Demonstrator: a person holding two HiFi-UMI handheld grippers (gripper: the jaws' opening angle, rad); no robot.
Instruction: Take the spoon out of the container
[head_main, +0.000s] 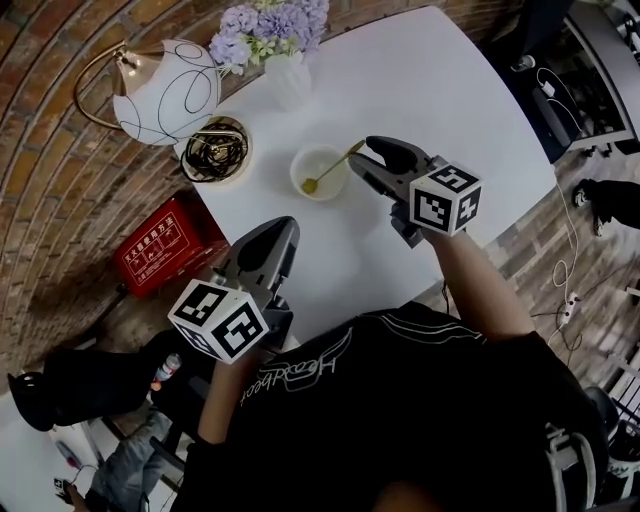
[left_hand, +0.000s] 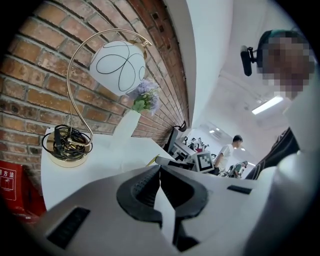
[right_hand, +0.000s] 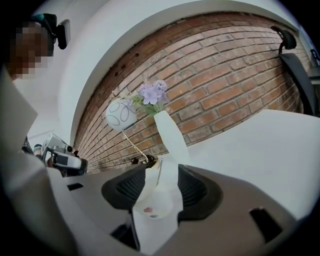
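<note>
right gripper (head_main: 362, 156): jaws wide, holds nothing, tips near spoon (head_main: 335, 166) handle | spoon lies in container (head_main: 297, 170), handle over rim | likely best: pinch handle clear of rim, lift gently | left gripper (head_main: 285, 228): closed, empty

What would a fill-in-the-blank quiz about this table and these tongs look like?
1. The spoon resting in the container is ___ in colour.
2. The flowers in the white vase are ___.
3. The right tongs, close to the spoon's handle, stand ___ with nothing gripped.
Missing words: gold; purple; open.
</note>
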